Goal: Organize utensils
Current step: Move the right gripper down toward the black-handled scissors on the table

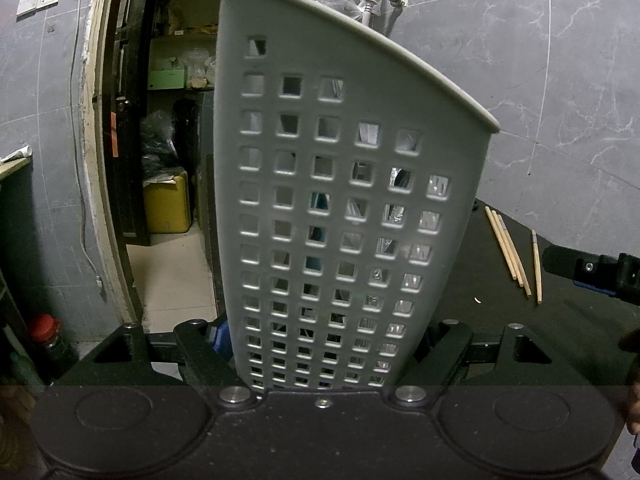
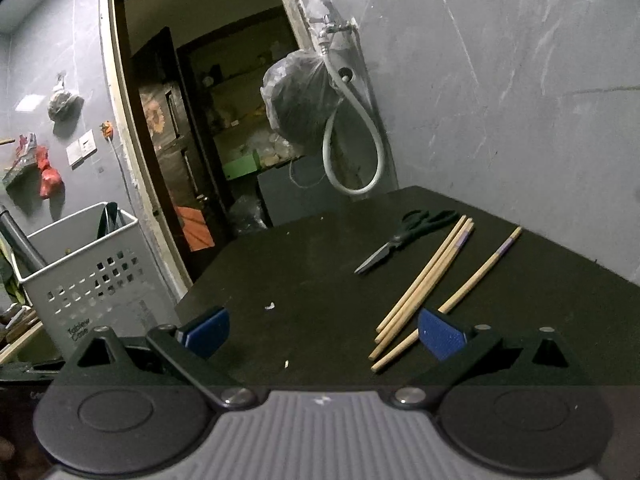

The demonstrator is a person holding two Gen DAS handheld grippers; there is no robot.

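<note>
A grey perforated utensil holder [image 1: 340, 184] fills the left wrist view, standing between the fingers of my left gripper [image 1: 324, 340], which is shut on its lower part. Shiny and teal items show through its holes. The same holder [image 2: 88, 276] appears at the left of the right wrist view, beyond the table's edge. Several wooden chopsticks [image 2: 424, 280] lie on the dark table [image 2: 304, 264], with black scissors [image 2: 404, 240] behind them. My right gripper [image 2: 324, 334] hangs open low over the table, its right pad [image 2: 440, 338] over the chopsticks' near ends. From the left wrist view the chopsticks [image 1: 510, 252] lie right of the holder.
An open doorway [image 2: 192, 128] to a cluttered storeroom lies behind the table's far left edge. A tap with a looped hose [image 2: 352, 148] and a hanging plastic bag [image 2: 300, 96] are on the grey wall. Small white crumbs [image 2: 271, 306] dot the table.
</note>
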